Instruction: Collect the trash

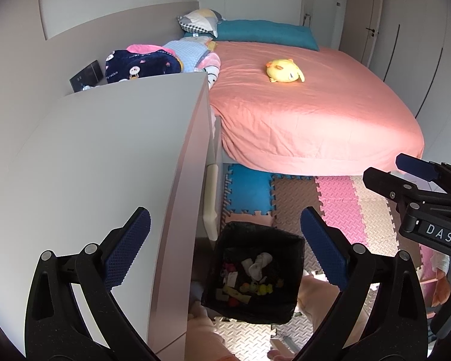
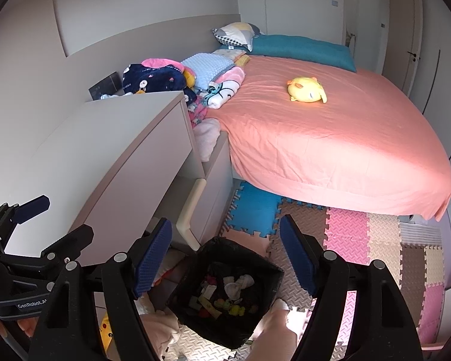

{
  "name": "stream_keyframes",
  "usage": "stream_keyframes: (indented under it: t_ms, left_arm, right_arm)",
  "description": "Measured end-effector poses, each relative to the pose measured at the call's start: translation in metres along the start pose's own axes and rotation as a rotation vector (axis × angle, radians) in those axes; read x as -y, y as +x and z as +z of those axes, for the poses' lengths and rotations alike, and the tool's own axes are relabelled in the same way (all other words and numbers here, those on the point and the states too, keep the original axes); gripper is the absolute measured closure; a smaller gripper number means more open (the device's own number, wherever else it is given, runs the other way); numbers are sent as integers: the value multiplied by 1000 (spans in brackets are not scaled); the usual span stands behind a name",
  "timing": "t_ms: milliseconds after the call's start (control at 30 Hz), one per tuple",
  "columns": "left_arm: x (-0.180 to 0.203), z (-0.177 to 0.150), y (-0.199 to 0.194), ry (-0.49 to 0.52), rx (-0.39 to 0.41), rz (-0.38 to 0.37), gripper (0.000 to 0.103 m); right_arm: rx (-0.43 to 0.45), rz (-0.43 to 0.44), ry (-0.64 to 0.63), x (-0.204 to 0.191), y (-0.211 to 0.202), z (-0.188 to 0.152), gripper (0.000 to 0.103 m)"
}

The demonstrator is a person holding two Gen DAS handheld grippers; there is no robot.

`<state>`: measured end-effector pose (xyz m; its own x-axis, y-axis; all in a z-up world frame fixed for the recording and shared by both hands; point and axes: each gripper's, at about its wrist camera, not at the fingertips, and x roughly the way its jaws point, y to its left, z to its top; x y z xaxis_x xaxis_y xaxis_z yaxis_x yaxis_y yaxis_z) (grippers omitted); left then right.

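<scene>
Both hand-held grippers (left (image 1: 225,249), right (image 2: 225,258)) hang agape, angled down above bin (image 1: 297,288).

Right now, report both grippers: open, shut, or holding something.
Left gripper: open, holding nothing, above the black trash bin.
Right gripper: open, holding nothing, above the same bin.

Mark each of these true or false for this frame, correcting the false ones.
1. The bin has a black liner and holds trash. True.
2. The left gripper grips a sock. False: open, nothing between its fingers.
3. A yellow plush toy lies on the pink bedsheet. True.
4. The right gripper is shut. False: open and empty.
5. The bin stands on the bed. False: on the foam floor mats.
</scene>
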<state>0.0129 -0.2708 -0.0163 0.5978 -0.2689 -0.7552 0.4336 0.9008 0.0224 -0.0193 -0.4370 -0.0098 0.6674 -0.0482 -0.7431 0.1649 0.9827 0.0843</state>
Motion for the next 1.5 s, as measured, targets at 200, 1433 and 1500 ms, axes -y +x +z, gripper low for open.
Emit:
stream_keyframes:
  t_ms: [200,1433,1500]
  left_arm:
    - [0,0,-2,1,2,-4,7]
    - [0,-1,-5,-21,12,-22,7]
    - [0,-2,-5,-23,12,-18,7]
  right_arm:
    - [1,2,-2,-1,0,0,28]
    - [2,0,-4,-3,-2,1,28]
    - [1,0,-4,-3,-2,1,28]
